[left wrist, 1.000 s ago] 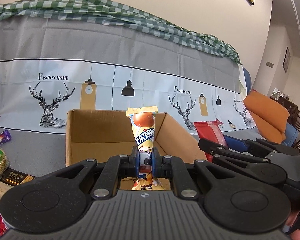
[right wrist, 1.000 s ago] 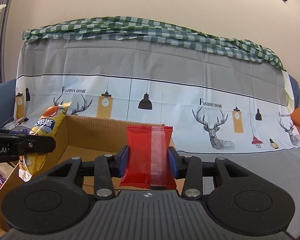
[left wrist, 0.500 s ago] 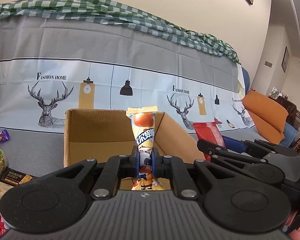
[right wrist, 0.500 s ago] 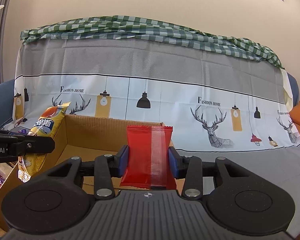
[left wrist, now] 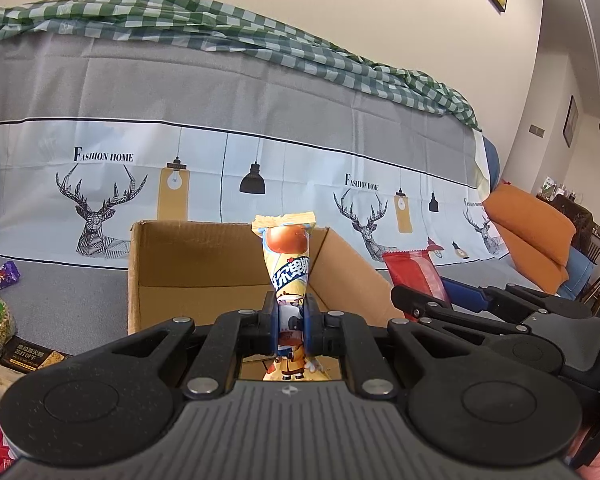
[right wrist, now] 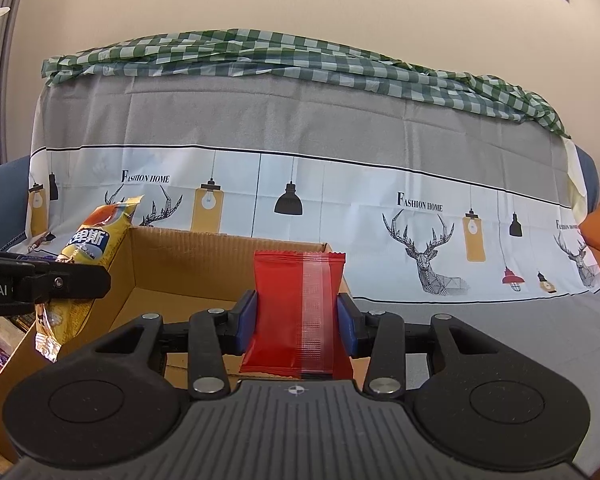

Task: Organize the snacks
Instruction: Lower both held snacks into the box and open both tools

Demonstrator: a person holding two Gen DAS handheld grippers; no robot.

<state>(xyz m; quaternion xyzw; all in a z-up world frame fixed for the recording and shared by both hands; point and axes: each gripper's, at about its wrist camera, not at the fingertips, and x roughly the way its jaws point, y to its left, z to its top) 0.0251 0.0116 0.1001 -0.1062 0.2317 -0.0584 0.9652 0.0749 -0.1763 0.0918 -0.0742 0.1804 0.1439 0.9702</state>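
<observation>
Nothing moved (left-view-only: biscuit box)

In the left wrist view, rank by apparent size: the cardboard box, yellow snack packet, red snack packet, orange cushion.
1. cardboard box
2. orange cushion, farther off, so unsure
3. yellow snack packet, close to the camera
4. red snack packet, partly hidden by the right gripper

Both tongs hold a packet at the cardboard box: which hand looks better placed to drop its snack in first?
Probably left: its tongs hold the yellow packet over the box opening; the red packet sits nearer the box's corner.
</observation>
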